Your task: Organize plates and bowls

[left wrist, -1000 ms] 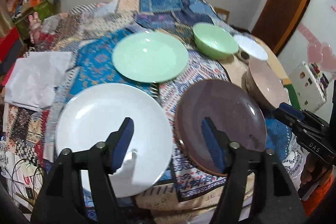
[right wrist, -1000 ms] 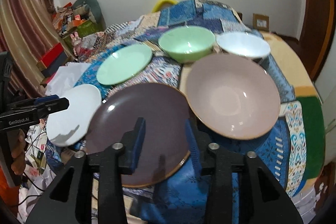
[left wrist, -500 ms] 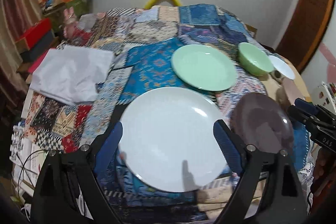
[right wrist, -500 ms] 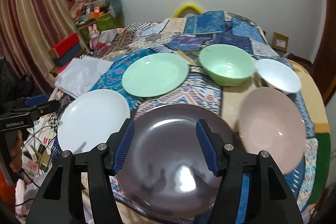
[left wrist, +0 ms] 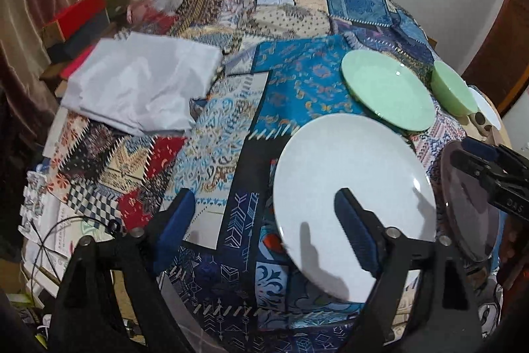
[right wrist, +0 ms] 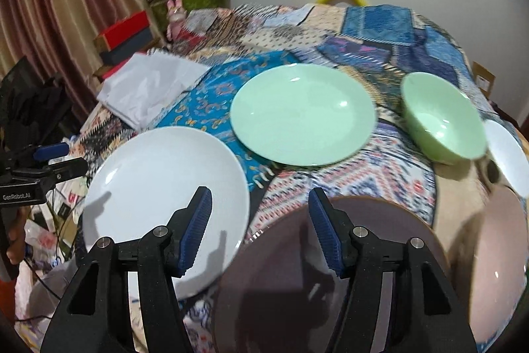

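Both claws wide, empty: left gripper (left wrist: 264,227) apparently above white plate (left wrist: 353,194); right gripper (right wrist: 259,227).

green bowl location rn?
Right wrist view, far right: green bowl sits on the patchwork cloth, between the green plate and the small white bowl.

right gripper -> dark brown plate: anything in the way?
Nothing visible. The right gripper hangs open just over the near part of the round dark brown plate, with no object between its fingers and the plate. The round white plate sits clear to the left, the pale pink bowl to the right.
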`<state>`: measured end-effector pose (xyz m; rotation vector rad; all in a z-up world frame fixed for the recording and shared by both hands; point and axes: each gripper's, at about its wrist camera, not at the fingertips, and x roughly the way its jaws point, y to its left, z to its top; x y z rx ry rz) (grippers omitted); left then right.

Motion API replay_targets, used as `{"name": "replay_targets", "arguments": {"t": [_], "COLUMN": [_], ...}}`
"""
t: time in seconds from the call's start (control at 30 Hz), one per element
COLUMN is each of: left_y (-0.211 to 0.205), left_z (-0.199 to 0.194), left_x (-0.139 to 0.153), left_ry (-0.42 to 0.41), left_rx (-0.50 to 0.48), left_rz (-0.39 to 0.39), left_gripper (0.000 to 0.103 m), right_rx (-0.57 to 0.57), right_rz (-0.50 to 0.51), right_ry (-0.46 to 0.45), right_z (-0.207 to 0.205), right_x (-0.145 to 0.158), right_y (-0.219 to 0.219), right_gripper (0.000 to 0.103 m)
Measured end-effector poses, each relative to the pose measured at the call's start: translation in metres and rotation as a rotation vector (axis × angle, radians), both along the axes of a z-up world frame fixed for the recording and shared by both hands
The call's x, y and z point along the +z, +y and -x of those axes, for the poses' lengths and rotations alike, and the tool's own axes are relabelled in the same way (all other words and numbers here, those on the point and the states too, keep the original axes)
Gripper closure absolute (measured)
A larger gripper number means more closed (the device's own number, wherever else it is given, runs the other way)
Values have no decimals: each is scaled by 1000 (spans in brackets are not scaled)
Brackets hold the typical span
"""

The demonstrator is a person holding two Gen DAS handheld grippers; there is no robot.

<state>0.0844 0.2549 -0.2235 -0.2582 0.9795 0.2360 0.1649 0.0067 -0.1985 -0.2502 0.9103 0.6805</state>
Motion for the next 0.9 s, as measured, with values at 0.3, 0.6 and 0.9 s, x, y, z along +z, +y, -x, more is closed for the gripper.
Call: {"name": "replay_targets", "arguments": {"t": [0.3,0.6,0.9], "left_y": [-1,-10,-22], "left_z": [-2,-2,-2], "left_x": [-20,-36,-41], "left_ry": [30,79,89], "left_rx": [-60,-109,-139], "left_rz": [82,139,181], "left_gripper": [47,65,67], "right_rx": [78,110,128], "right_rz": [63,113,136], "right_ry": [129,185,196], "right_z": [-17,-20,-22], "right_x": [-28,-39,-44], "right_y": [21,30,35], "right_gripper": [73,81,81]}}
